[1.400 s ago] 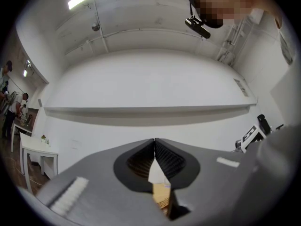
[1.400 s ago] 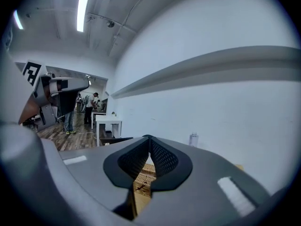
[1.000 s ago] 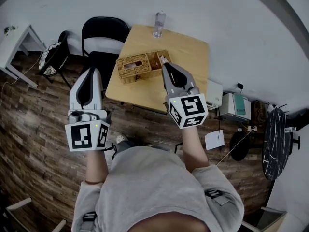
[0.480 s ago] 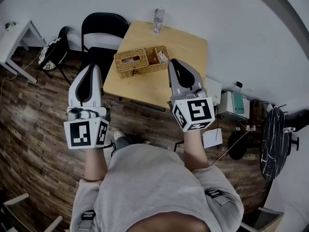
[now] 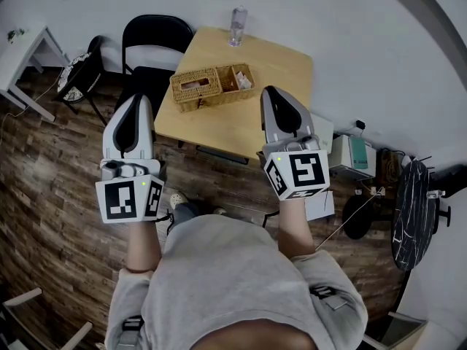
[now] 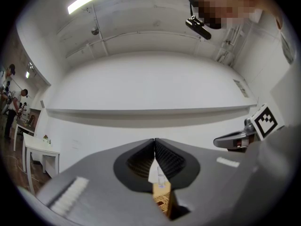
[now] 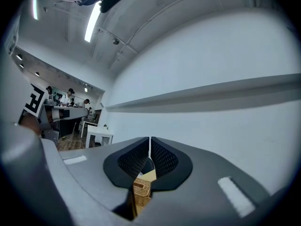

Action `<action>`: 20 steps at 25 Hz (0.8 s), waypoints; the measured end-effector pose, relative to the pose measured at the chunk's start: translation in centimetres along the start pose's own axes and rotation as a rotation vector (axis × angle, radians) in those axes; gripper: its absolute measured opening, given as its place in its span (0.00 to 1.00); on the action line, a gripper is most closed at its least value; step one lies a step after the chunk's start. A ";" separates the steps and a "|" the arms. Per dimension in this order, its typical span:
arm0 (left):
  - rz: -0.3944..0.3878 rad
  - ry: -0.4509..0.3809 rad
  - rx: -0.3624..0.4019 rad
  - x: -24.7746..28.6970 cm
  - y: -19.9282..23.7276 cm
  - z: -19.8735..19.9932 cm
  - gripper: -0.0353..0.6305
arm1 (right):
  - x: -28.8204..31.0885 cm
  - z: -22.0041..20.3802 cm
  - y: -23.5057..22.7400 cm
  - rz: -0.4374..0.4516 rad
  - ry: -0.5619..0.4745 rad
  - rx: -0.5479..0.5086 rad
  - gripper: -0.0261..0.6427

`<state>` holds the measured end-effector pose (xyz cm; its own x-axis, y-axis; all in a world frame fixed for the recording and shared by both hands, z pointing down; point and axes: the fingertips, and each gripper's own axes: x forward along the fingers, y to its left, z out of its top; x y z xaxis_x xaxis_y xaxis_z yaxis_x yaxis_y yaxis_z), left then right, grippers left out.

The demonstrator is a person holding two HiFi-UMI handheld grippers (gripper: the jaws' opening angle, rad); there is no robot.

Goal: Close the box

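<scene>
surface: wooden table point(image 5: 271, 58) | on it: wicker box point(image 5: 211, 86), left part | clear bottle point(image 5: 236, 26), far edge

1. The person I'm guiding wears a light grey, short-sleeved T-shirt point(image 5: 219, 283). There is a dark clip on each shoulder.
2. Ahead of the T-shirt are the left gripper point(image 5: 136, 99) and right gripper point(image 5: 271, 92). Both are pale grey wedge shells, each with a black teardrop recess on top.
3. At each shell's end nearest the T-shirt sits a white box with black square patterns: the left marker cube point(image 5: 130, 199) and right marker cube point(image 5: 298, 173). Each has a small green light on it.
4. In the gripper views the jaws are lined with black ribbed pads point(image 6: 167, 159). White rough strips point(image 6: 68, 195) sit on the grey shell to either side.
</scene>
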<state>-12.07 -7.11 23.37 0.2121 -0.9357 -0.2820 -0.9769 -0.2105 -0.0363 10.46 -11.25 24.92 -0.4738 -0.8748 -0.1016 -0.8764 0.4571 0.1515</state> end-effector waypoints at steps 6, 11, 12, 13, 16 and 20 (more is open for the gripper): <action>0.000 -0.001 -0.002 -0.5 -0.6 0.0 0.14 | -1.0 0.2 -0.4 -0.012 -0.012 0.001 0.06; 0.000 -0.003 -0.006 -0.8 -1.2 0.2 0.14 | -1.7 0.3 -0.6 -0.020 -0.010 -0.002 0.06; 0.000 -0.003 -0.007 -0.9 -1.2 0.2 0.14 | -1.8 0.3 -0.6 -0.019 -0.010 -0.001 0.06; 0.001 -0.003 -0.007 -0.9 -1.3 0.2 0.14 | -1.9 0.3 -0.6 -0.020 -0.009 -0.002 0.06; 0.004 -0.002 -0.010 -1.0 -1.5 0.1 0.14 | -2.2 0.2 -0.7 -0.020 -0.008 -0.004 0.06; 0.009 -0.006 -0.011 -1.6 -1.9 0.3 0.14 | -2.9 0.4 -0.8 -0.022 -0.014 -0.005 0.06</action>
<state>-10.60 -5.14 23.59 0.2029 -0.9359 -0.2879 -0.9785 -0.2050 -0.0232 12.46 -9.01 24.66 -0.4557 -0.8821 -0.1189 -0.8862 0.4371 0.1536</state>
